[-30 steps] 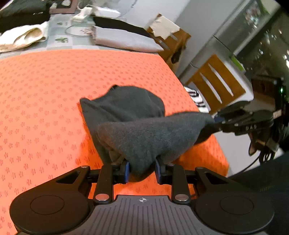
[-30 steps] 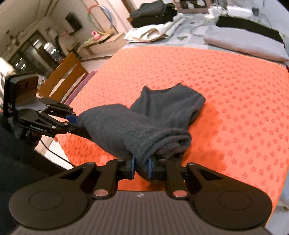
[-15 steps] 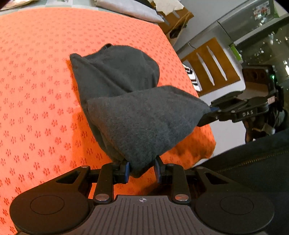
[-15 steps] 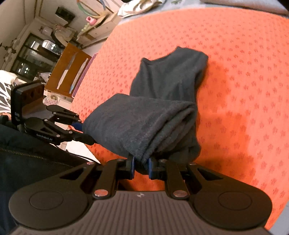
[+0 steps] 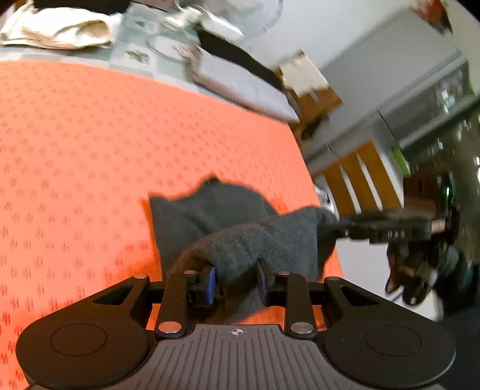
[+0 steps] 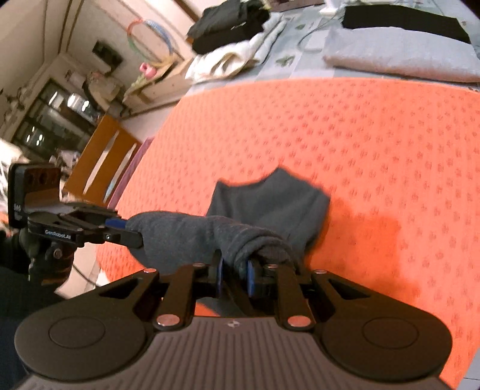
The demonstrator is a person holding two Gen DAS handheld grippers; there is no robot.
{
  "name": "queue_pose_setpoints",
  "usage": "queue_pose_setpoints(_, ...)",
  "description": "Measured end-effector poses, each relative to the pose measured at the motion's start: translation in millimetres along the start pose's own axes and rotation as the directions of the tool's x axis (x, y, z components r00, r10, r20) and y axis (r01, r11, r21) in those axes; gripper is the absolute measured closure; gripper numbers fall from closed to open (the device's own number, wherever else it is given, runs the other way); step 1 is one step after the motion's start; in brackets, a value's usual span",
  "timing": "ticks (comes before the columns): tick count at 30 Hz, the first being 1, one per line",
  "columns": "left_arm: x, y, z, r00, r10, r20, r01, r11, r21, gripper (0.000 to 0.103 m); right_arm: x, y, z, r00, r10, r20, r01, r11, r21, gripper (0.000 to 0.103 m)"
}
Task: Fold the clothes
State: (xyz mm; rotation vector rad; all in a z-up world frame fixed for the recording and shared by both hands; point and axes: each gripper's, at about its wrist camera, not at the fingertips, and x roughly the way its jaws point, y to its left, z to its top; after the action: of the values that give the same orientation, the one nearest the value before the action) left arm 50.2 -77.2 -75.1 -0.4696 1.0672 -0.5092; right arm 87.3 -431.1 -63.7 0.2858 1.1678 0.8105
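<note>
A dark grey fleece garment [image 5: 240,240] lies partly on the orange cloth [image 5: 90,150], its near edge lifted between both grippers. My left gripper [image 5: 235,283] is shut on one bunched corner of that edge. My right gripper [image 6: 234,276] is shut on the other corner. In the left wrist view the right gripper [image 5: 345,225] reaches in from the right, clamped on the cloth's end. The right wrist view shows the garment [image 6: 270,210] with its far part flat on the orange cloth [image 6: 390,150], and the left gripper [image 6: 126,229] gripping from the left.
Folded clothes lie at the table's far end: a cream pile [image 5: 60,27], a grey piece [image 6: 405,57] and black ones [image 6: 228,24]. A wooden chair [image 5: 360,180] stands beyond the right edge, another [image 6: 105,156] beyond the left. The near table edge is close under the grippers.
Both grippers carried the lifted edge of the garment back out over the orange cloth, away from the near table edge. Both still grip it; the far end of the table is back in view.
</note>
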Motion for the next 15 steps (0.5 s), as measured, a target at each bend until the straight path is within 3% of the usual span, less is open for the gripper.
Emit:
queue_pose_setpoints(6,29.4,26.9,31.3,0.995,0.064,0.076,-0.055,0.992,-0.116,0.073,30.0,-30.3,34.6,0.998,-0.016,0.063,0.01,0.996,0.091,0.085)
queue_pose_setpoints(15,74.0,53.2,44.4,0.986,0.154,0.061,-0.141,0.975,-0.172,0.072,76.6,-65.7,45.9,0.993,-0.096,0.066,0.086,0.986,0.141,0.084)
